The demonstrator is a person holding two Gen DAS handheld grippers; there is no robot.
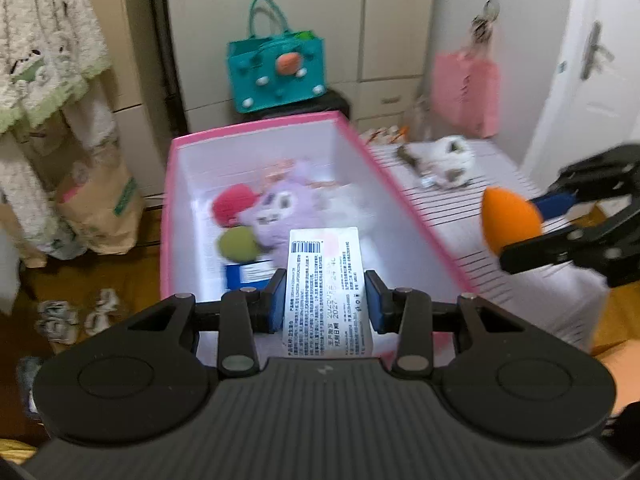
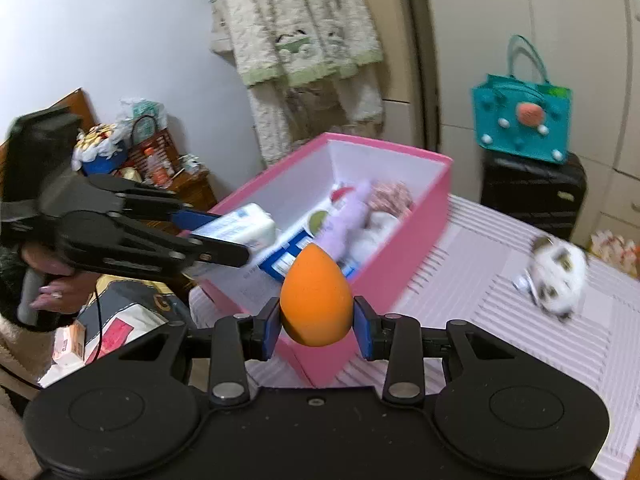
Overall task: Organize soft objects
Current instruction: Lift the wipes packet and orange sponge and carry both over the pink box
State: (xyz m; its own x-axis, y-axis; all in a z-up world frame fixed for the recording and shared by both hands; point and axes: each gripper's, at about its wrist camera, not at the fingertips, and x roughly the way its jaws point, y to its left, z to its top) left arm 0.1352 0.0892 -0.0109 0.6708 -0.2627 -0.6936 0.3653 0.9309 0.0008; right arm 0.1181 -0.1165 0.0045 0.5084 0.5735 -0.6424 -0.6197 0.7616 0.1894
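Tabletop [image 2: 480,320]: covered by a pink-and-white striped cloth; the box is carried on it.
Box [image 1: 404,200]: pink outside, white inside, open-topped; several soft things are seen heaped inside.
Purple plush [image 1: 280,216]: laid in the middle of the box, between a red ball [image 1: 234,204] and a white plush [image 1: 352,208].
Green ball [image 1: 238,244]: seen in the box just below the red ball, touching the purple plush; a blue-and-white pack [image 1: 248,276] is lying beside it.
Spotted plush [image 2: 558,276]: left on the cloth, well apart from the box, on its right side.
Left claw [image 1: 325,300]: closed on a white pack [image 1: 326,292], which is gripped between the blue pads and held above the near end of the box; printed text and a barcode are turned to the camera.
Right claw [image 2: 316,322]: closed on an orange sponge [image 2: 316,296], egg-shaped, tip up, held near the box's near corner and just beside the left claw.
Teal bag [image 1: 278,68]: stood on a dark case [image 2: 532,200] behind the box.
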